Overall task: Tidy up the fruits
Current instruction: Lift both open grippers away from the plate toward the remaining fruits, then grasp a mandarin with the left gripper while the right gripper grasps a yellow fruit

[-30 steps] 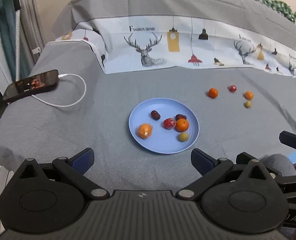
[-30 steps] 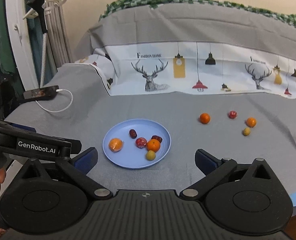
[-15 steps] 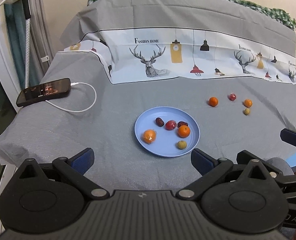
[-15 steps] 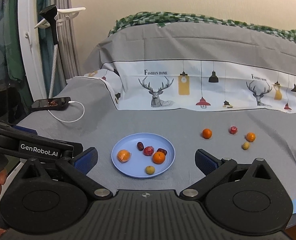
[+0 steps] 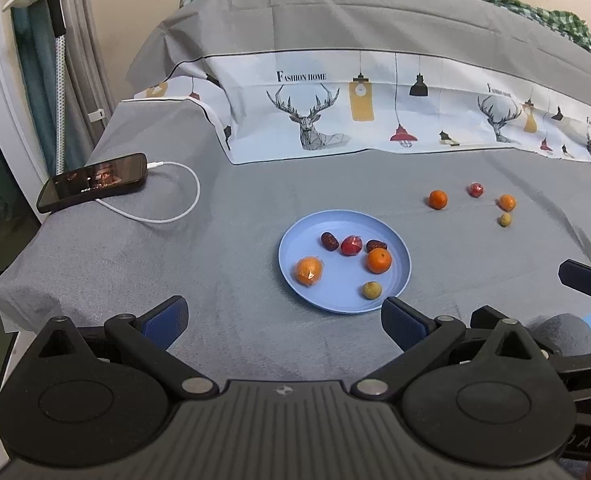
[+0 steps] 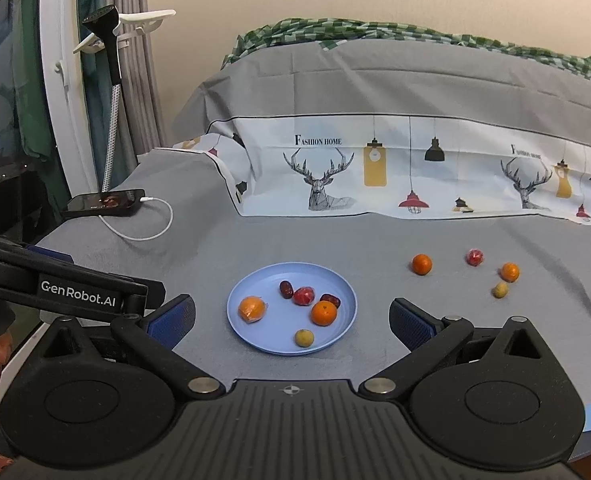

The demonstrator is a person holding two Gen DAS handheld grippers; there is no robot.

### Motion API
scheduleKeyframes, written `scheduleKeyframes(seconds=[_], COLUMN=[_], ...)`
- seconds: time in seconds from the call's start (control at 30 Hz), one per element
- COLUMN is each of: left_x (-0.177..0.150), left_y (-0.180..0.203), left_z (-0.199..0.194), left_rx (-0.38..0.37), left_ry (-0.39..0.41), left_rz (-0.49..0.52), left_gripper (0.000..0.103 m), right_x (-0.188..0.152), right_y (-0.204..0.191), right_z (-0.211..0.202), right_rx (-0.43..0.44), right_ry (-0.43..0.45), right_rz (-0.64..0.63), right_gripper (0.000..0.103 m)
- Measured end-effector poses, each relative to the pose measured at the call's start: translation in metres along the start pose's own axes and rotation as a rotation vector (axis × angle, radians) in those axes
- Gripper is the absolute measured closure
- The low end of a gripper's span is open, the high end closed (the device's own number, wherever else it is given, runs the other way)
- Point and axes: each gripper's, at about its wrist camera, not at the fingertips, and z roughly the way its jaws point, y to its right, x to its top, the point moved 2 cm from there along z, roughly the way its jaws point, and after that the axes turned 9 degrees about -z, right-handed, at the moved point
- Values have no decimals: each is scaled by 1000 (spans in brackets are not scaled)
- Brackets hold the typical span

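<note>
A light blue plate [image 5: 399, 248] [image 6: 343, 284] rests on the grey cloth and holds several small fruits: two oranges [image 5: 378, 260], red ones, dark dates and a yellow-green one [image 6: 304, 337]. To its right on the cloth lie two more oranges [image 5: 438, 199] [image 6: 421, 264], a red fruit [image 5: 475, 189] [image 6: 474, 257] and a small yellowish fruit [image 5: 505, 219] [image 6: 500, 290]. My left gripper [image 5: 283, 316] is open and empty, short of the plate's near-left side. My right gripper [image 6: 291, 314] is open and empty, its fingers wide on either side of the plate.
A black phone [image 5: 92, 182] [image 6: 105, 202] with a white charging cable [image 5: 183, 204] lies at the cloth's left edge. A printed deer cloth [image 5: 375, 112] covers the raised back. A white stand with a black handle [image 6: 111, 60] rises at the left.
Both grippers have pulled back and risen, so the plate and loose fruits look smaller and farther away. Both stay open; no fruit has moved.
</note>
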Motion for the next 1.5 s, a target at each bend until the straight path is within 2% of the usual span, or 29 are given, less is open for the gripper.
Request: scheduleKeyframes(seconds=[0.23,0.4,0.6,0.73,0.97,1.13,1.27,1.33,1.5], left_x=[1,3,20,36,70,90,98,98,96], left_y=[6,13,30,58,127,186,229,244,268], left_z=[18,35,58,85,161,229,290,321,379], left_rx=[8,15,-12,-32,-87,-116,-133,-142,-176], left_ry=[-43,-88,-119,-111,-133,-129,-134,-162,-206], left_rz=[15,30,3,14,41,83,136,155,180], left_gripper=[0,0,0,0,0,0,0,0,0], right_x=[-6,-12,-21,-29,-44,-54,-69,-76,-93], right_y=[12,33,80,122,203,253,283,294,309], right_z=[18,32,46,60,101,160,213,239,287], right_rx=[20,-12,-142,-258,-447,-560,-610,-623,-595], right_ry=[-54,-88,-97,-94,-104,-128,-148,-180,-237], right_rz=[60,147,243,285,382,447,424,409,427], right_gripper=[1,1,1,1,1,1,1,1,1])
